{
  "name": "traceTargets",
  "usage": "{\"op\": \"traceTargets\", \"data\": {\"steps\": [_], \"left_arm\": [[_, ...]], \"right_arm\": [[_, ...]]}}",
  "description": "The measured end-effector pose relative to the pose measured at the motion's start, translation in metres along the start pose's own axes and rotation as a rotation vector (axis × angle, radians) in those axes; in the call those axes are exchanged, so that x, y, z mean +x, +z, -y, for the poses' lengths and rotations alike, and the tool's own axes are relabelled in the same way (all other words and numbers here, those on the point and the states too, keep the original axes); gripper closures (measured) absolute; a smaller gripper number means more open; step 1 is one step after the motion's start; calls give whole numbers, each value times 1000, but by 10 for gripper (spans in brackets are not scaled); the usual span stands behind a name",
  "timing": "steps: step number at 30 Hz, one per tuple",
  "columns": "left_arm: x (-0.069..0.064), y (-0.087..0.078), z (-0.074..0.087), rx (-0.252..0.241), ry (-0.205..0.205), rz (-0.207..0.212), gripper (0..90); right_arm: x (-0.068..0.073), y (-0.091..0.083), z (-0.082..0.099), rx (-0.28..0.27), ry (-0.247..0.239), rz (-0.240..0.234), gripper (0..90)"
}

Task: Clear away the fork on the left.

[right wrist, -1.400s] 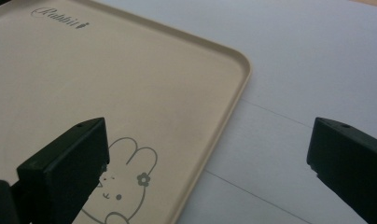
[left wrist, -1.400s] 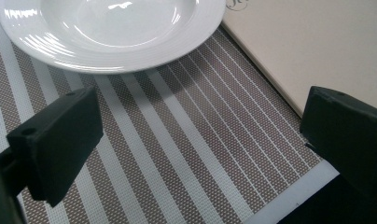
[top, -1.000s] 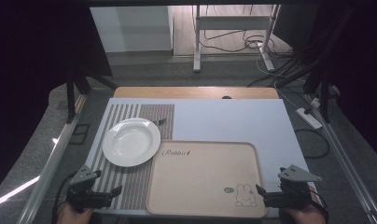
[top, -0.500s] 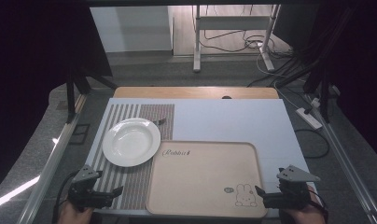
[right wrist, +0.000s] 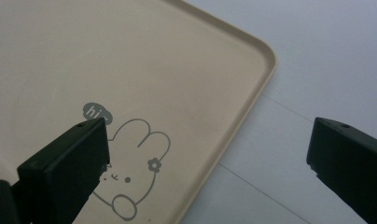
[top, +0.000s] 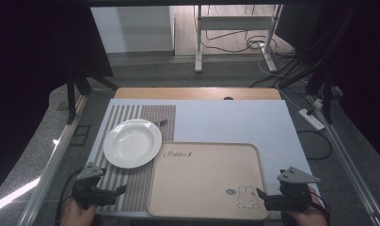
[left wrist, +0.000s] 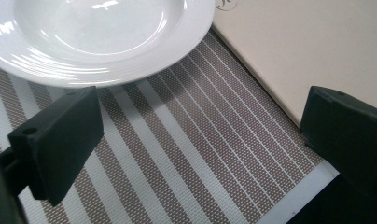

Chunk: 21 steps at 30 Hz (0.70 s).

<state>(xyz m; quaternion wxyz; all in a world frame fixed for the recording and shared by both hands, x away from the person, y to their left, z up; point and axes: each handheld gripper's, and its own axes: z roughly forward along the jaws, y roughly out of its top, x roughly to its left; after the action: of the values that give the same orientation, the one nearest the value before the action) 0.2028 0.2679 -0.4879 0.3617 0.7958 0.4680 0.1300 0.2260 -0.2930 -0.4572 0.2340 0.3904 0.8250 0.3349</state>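
The beige tray lies flat at the near middle of the pale surface, its rabbit drawing in the near right corner. A white plate sits to its left on a striped placemat, its rim just beside the tray's far left corner. A small dark item lies on the mat just beyond the plate, too small to tell what it is.

The right claw hangs at the tray's near right corner, jaws spread wide and empty; in the right gripper view they straddle the tray's rim, one over the rabbit, the other over the bare surface.

The left claw hovers over the placemat's near end, also spread wide with nothing between its jaws. In the left gripper view, the plate lies just ahead, the mat below and the tray's edge to one side.
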Motion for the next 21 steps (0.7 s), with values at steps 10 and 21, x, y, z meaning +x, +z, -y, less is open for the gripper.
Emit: {"op": "traceTargets", "data": {"steps": [10, 21], "left_arm": [[5, 8, -9, 32, 11, -12, 23], [13, 23, -26, 42, 52, -5, 12]], "right_arm": [[0, 0, 0, 1, -1, -1, 0], [0, 0, 0, 3, -2, -1, 0]]}}
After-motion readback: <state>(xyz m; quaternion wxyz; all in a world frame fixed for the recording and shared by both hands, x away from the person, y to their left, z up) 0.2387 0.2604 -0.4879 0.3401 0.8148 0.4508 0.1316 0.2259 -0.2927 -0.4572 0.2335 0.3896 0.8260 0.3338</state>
